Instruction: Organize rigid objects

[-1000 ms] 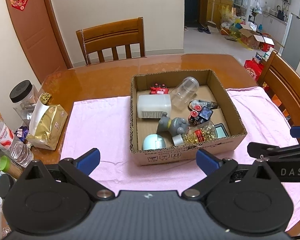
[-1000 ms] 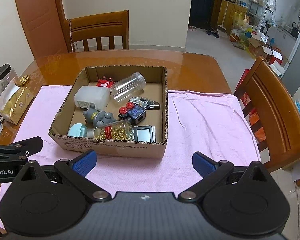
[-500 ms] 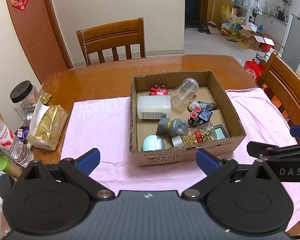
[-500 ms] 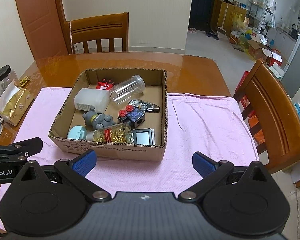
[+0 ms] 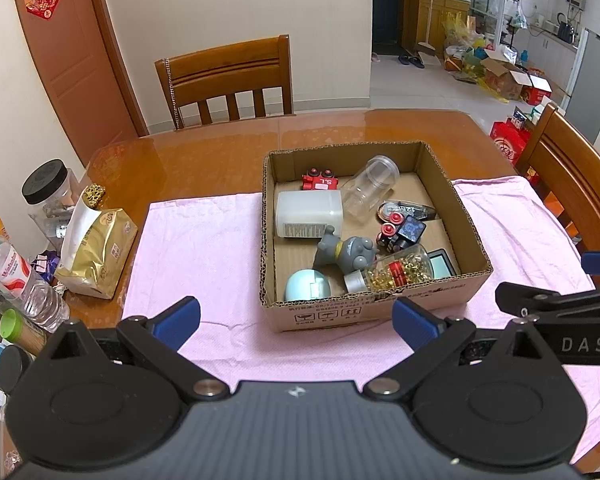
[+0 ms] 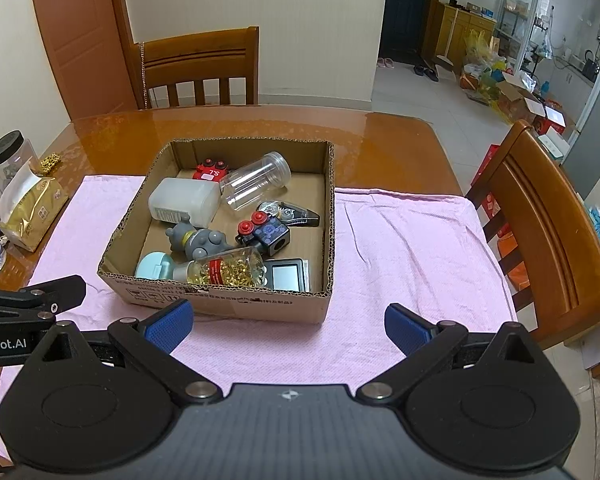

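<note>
An open cardboard box (image 5: pixel 375 314) (image 6: pixel 228 302) sits on a pink cloth (image 5: pixel 204 240) (image 6: pixel 411 248). Inside lie a white plastic bottle (image 5: pixel 307 214) (image 6: pixel 184 202), a clear jar (image 5: pixel 369 188) (image 6: pixel 256 186), a red toy (image 5: pixel 319 180), a grey figure (image 5: pixel 345 254) (image 6: pixel 202 240), a bottle of gold pins (image 5: pixel 395 274) (image 6: pixel 224 270), a round teal case (image 5: pixel 307 286), a black block with red knobs (image 5: pixel 399 234) (image 6: pixel 266 232) and a small dark screen (image 6: pixel 290 272). My left gripper (image 5: pixel 296 320) and right gripper (image 6: pixel 286 326) are both open and empty, in front of the box.
A gold bag (image 5: pixel 98 248), a black-lidded jar (image 5: pixel 46 190) and a water bottle (image 5: pixel 20 280) stand at the table's left edge. Wooden chairs stand at the far side (image 5: pixel 228 80) and at the right (image 6: pixel 547 224).
Both grippers have drawn back slightly, so the box sits a little lower and farther in both views. Nothing in the box has moved.
</note>
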`<state>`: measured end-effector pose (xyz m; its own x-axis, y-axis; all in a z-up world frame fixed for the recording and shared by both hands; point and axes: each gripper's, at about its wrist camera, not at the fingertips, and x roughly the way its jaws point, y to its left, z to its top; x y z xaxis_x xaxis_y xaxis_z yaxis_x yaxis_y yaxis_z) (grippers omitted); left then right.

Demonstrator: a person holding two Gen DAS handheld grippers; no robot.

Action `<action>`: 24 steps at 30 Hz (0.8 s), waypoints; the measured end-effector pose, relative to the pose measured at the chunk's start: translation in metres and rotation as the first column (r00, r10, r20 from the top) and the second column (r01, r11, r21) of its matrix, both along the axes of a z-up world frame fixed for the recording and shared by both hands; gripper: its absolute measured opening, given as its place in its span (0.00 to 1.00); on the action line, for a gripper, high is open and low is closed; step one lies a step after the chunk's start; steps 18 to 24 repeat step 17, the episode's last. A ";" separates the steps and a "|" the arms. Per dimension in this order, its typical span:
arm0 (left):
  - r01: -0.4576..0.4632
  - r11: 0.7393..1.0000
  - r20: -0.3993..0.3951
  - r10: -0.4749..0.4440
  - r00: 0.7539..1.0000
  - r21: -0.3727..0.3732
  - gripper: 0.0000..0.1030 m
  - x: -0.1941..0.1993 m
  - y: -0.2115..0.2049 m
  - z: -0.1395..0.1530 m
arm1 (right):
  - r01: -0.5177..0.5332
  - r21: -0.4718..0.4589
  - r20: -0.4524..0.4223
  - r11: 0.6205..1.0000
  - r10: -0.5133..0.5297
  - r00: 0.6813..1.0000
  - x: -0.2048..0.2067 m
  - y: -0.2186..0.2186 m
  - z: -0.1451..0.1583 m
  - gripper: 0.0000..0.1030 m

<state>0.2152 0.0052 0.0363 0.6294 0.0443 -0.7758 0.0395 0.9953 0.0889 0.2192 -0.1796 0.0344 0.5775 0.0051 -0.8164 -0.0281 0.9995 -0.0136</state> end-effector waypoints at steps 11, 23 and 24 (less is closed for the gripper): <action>-0.002 1.000 0.001 0.002 1.000 0.001 0.99 0.000 -0.001 0.001 | -0.005 0.001 0.003 1.000 0.005 1.000 0.000 -0.002 0.001 1.00; -0.006 1.000 0.000 0.006 1.000 0.000 0.99 0.000 -0.001 0.002 | -0.008 0.001 0.005 1.000 0.008 1.000 0.001 -0.002 0.001 1.00; -0.006 1.000 0.000 0.006 1.000 0.000 0.99 0.000 -0.001 0.002 | -0.008 0.001 0.005 1.000 0.008 1.000 0.001 -0.002 0.001 1.00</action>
